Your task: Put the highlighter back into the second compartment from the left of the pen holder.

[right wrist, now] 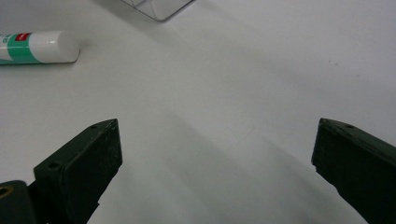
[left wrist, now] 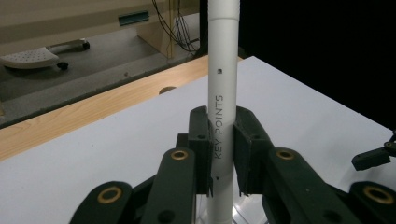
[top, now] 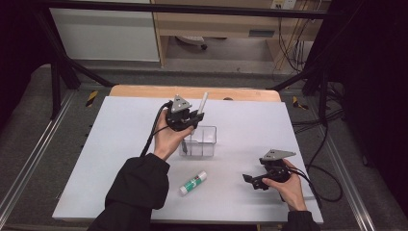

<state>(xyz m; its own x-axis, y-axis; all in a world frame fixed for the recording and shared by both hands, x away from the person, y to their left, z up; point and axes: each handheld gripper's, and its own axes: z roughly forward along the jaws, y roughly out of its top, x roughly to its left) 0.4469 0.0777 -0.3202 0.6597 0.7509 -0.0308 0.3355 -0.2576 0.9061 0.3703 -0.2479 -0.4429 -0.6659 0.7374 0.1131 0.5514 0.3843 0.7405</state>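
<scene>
Seemingly the work is putting stationery into the clear box (top: 199,140) at the middle of the high view, on the white table (top: 120,144), and it looks about halfway through. The box appears to hold nothing yet, though its clear walls make that hard to judge. Just above its upper left corner the left gripper (top: 192,117) has its jaws clamped on the white pen (top: 203,102), which stands nearly upright, its top poking toward the upper middle of the frame. Lowering the pen into the box and letting go is the step still to come. The glue stick (top: 193,183) lies on its side at lower centre, untouched, so it is left to do as well. At lower right the right gripper (top: 249,180) rests low over the table, jaws spread wide with nothing between them.

The left gripper view adds what the high view cannot: the lettering KEY POINTS down the pen (left wrist: 223,93), both pads pressed flat to its barrel, and a glint of the box (left wrist: 243,212) below at the bottom edge. The right gripper view shows the glue stick (right wrist: 37,47) at upper left with its green and red label, and a corner of the box (right wrist: 159,8) along the top edge.
</scene>
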